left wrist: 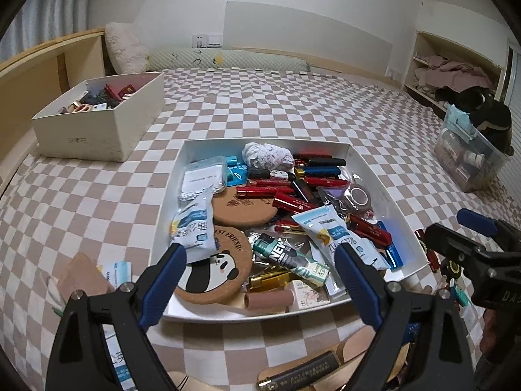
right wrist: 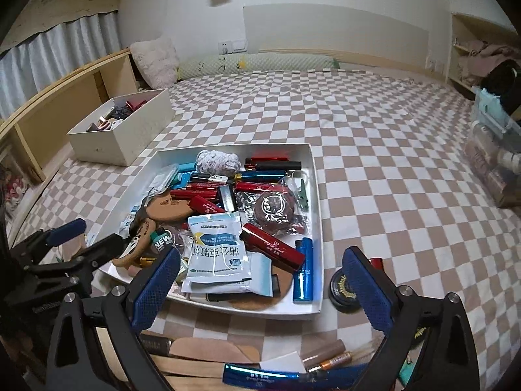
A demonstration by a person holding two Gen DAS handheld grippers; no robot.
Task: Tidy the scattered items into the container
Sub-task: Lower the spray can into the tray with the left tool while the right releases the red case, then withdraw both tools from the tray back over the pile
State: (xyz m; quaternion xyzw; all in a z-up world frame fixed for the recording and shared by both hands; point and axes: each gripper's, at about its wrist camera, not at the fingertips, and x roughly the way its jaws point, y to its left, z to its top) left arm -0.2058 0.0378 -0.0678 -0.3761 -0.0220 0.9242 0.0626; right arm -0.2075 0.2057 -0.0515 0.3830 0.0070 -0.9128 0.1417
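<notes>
While both tools hang above the checkered bed [left wrist: 293, 104], the left hand-held gripper [left wrist: 260, 262] stands wide apart with nothing between its blue pads, and the right hand-held gripper [right wrist: 260, 272] gapes just as wide, also empty. Below them sits the white tray [left wrist: 374, 169], the container, packed with red tubes, cork coasters, a white sachet [right wrist: 218, 247] and a green tube [left wrist: 289, 257]. Scattered items lie outside it: a round black tin [right wrist: 342, 290] just beside the tray's right wall, a blue tube [right wrist: 260, 376] and wooden pieces on the near bedding. Off to the far left, well apart, rests a cream box [left wrist: 97, 123] with its own clutter.
</notes>
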